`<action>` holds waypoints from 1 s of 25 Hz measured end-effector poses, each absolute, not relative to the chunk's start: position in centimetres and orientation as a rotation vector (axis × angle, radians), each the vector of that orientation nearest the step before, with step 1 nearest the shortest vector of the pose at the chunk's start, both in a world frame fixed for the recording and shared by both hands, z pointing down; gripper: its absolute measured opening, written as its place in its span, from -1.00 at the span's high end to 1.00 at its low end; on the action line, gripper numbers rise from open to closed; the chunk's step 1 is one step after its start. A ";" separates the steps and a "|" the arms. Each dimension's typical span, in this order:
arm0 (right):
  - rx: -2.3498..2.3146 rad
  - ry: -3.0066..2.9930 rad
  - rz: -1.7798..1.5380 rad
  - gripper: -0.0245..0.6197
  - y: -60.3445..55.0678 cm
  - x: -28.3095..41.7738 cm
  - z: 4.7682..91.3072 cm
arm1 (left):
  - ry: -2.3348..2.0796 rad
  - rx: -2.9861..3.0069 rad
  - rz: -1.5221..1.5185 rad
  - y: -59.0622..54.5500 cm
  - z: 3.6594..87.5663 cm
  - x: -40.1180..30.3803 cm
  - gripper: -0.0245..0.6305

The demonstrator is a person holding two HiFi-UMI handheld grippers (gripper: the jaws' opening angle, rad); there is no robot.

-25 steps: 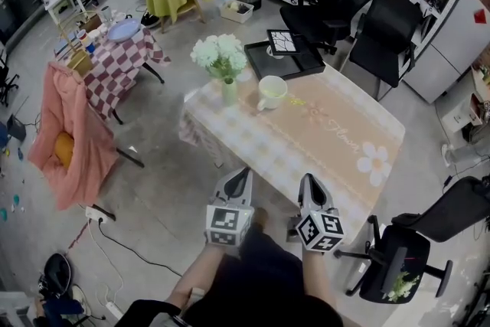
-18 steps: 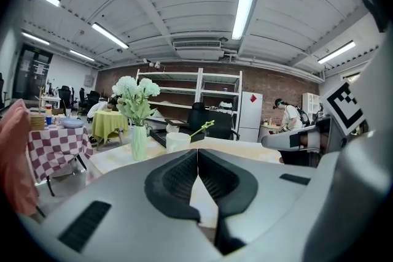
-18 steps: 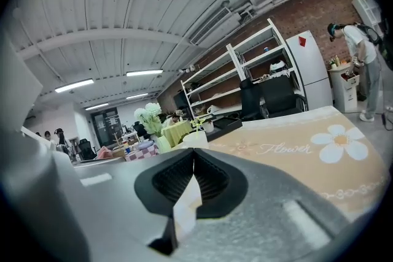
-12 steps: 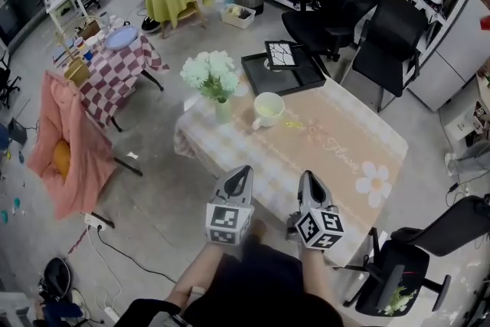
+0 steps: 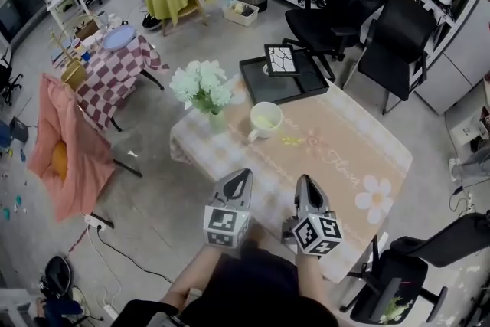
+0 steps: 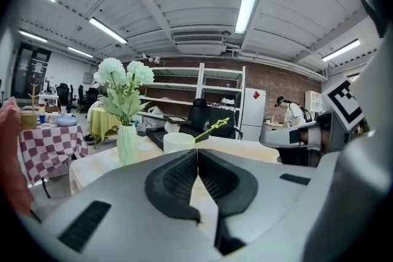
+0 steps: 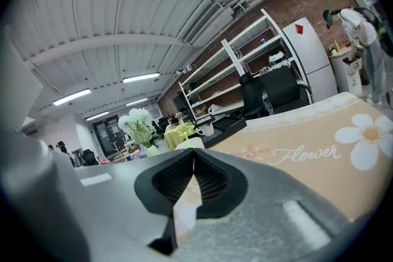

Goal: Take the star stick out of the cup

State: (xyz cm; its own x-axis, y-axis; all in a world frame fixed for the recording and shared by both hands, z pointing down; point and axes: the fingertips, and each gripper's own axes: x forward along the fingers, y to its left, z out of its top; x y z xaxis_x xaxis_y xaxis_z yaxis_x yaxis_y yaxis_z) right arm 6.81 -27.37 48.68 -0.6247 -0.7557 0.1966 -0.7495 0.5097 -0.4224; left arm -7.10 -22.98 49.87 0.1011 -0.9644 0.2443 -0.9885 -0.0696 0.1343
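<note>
Star stick (image 6: pixel 212 130) leaned in white cup (image 5: pixel 266 119) near table's (image 5: pixel 360 157) far left corner, left gripper (image 5: pixel 244 172) and right gripper (image 5: pixel 304 179) held at near edge, jaws pressed together, empty, well apart from cup

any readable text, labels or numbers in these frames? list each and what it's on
"Flower": cursive print on the tablecloth.
Red tag on the fridge: too small to read.
Cubes on the left gripper and right gripper: square marker patterns only, no letters or numbers.
</note>
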 end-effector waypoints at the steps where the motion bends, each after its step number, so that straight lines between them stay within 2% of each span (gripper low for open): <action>1: -1.348 2.710 -0.761 0.92 -27.7 6.8 48.7 | -1.936 2.112 0.138 -23.3 50.1 -7.1 0.89; 25: -1.556 2.432 -0.853 0.92 -29.8 8.0 48.8 | -1.685 2.293 0.259 -27.9 50.4 -7.4 0.89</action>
State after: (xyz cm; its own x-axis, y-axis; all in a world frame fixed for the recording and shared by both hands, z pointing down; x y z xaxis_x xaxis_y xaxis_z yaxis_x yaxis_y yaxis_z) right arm 8.01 -29.78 48.81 -0.4595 -0.8684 0.1863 -0.7945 0.3082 -0.5232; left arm -7.35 -27.92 50.36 0.3025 -0.9020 0.3079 -0.9529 -0.2786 0.1199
